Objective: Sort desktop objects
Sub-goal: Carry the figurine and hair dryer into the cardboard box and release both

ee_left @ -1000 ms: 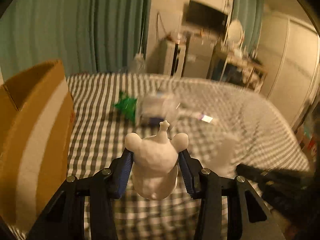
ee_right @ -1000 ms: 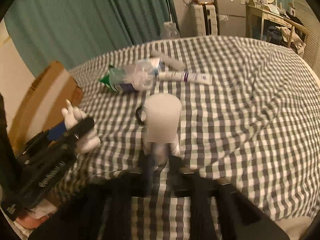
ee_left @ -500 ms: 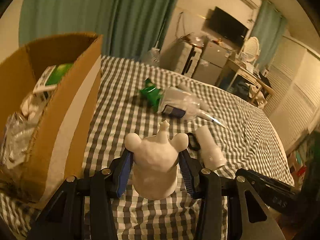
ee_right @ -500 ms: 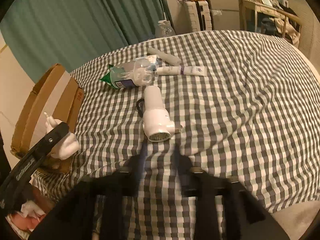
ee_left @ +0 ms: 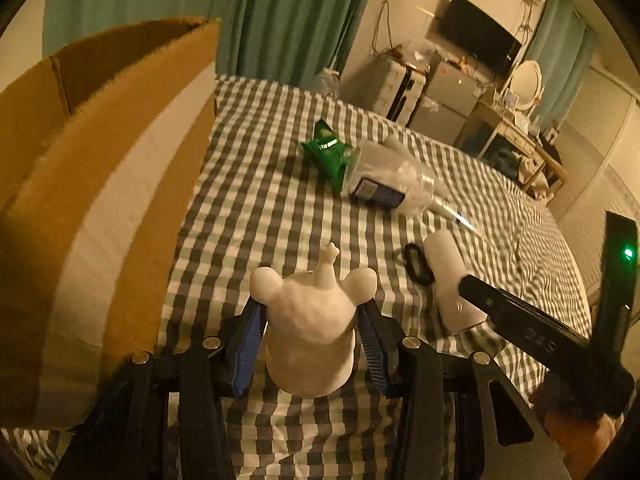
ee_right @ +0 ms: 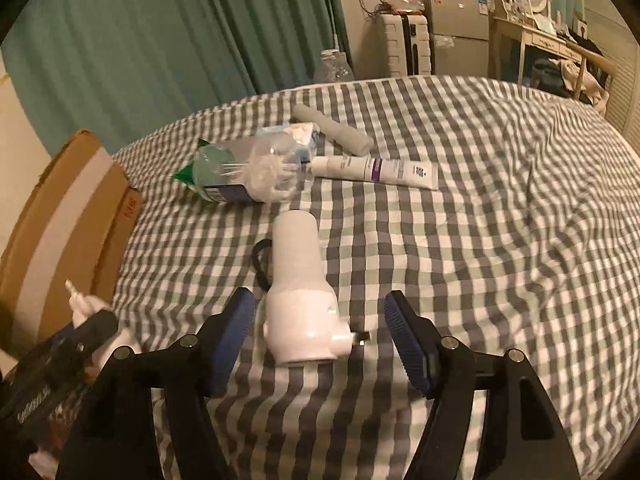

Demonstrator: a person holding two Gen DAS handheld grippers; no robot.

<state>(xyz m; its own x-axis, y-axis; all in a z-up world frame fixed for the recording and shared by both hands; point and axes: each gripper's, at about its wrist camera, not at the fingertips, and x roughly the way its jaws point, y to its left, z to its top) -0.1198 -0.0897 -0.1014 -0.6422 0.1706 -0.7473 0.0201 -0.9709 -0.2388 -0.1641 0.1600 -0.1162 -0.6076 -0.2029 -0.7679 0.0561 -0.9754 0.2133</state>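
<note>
Left wrist view looks low along the bed (ee_left: 280, 184), close beside the cardboard box (ee_left: 100, 184); right wrist view looks down from perhaps slightly higher; both share the white bottle (ee_left: 448, 276).

Teal curtains (ee_right: 168, 40) hang behind the far edge of the bed (ee_right: 500, 220), which wears a grey-and-white checked sheet. Past its far corner stand a pale suitcase (ee_right: 404, 46), a grey cabinet (ee_right: 460, 36) and a cluttered white desk (ee_right: 540, 44) (a wall-mounted screen (ee_left: 478, 42) above).
</note>
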